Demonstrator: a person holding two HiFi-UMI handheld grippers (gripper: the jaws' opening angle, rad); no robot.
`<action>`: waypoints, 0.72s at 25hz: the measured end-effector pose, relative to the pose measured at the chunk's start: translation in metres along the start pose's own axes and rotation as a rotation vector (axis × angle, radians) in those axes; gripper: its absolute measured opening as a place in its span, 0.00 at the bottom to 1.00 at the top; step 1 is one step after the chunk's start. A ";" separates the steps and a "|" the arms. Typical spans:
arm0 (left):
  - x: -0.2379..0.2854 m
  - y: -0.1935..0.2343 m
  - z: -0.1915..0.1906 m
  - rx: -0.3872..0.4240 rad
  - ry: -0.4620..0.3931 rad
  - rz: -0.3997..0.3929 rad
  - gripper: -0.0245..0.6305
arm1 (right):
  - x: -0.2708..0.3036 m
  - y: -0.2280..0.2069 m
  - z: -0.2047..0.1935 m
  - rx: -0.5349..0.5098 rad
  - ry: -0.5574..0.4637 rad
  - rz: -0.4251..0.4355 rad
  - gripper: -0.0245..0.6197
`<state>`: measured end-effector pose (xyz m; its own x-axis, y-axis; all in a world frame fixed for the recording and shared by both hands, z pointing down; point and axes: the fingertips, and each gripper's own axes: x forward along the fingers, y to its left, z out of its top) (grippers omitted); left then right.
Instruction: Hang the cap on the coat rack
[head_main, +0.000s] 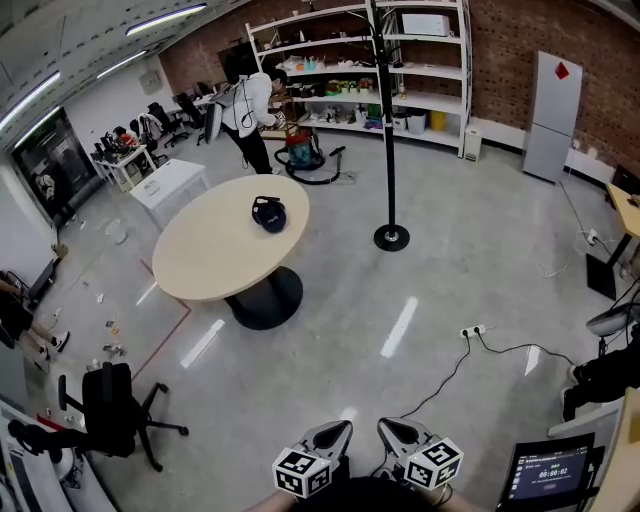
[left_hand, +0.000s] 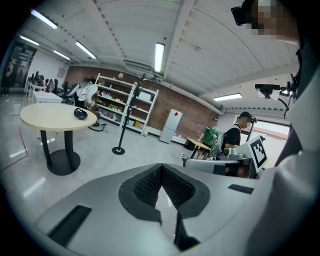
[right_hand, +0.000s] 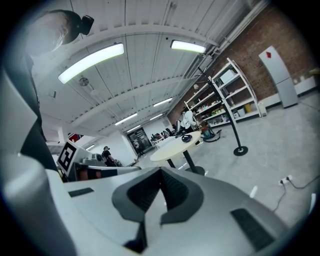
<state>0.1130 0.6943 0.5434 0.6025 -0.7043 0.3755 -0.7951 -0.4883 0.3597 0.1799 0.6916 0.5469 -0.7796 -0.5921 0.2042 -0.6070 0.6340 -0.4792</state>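
A dark blue cap (head_main: 268, 213) lies on the far right part of a round beige table (head_main: 215, 255). The black coat rack (head_main: 385, 120) stands on its round base to the right of the table. Both grippers are held low, close to the body, far from the table. My left gripper (head_main: 339, 431) and right gripper (head_main: 391, 429) are shut with nothing in them. In the left gripper view the cap (left_hand: 80, 113) sits on the table, with the coat rack (left_hand: 128, 113) behind. The right gripper view shows the cap (right_hand: 186, 138) and the coat rack (right_hand: 225, 113) far off.
A black office chair (head_main: 112, 408) stands at the near left. A white cabinet (head_main: 168, 188) is behind the table, shelves (head_main: 360, 70) line the brick wall, and a person (head_main: 250, 110) bends there. A power strip and cable (head_main: 470, 332) lie on the floor. A laptop (head_main: 550, 470) sits at right.
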 end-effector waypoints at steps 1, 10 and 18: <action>0.008 0.003 0.003 -0.003 -0.001 -0.007 0.04 | 0.003 -0.007 0.004 -0.002 -0.001 -0.010 0.04; 0.051 0.031 0.038 0.011 0.009 -0.115 0.04 | 0.031 -0.046 0.032 0.000 -0.019 -0.137 0.04; 0.075 0.086 0.070 -0.022 0.014 -0.186 0.04 | 0.089 -0.060 0.053 -0.004 0.000 -0.209 0.04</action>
<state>0.0846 0.5631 0.5428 0.7399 -0.5959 0.3123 -0.6683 -0.5978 0.4428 0.1555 0.5746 0.5483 -0.6364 -0.7110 0.2991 -0.7563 0.4991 -0.4229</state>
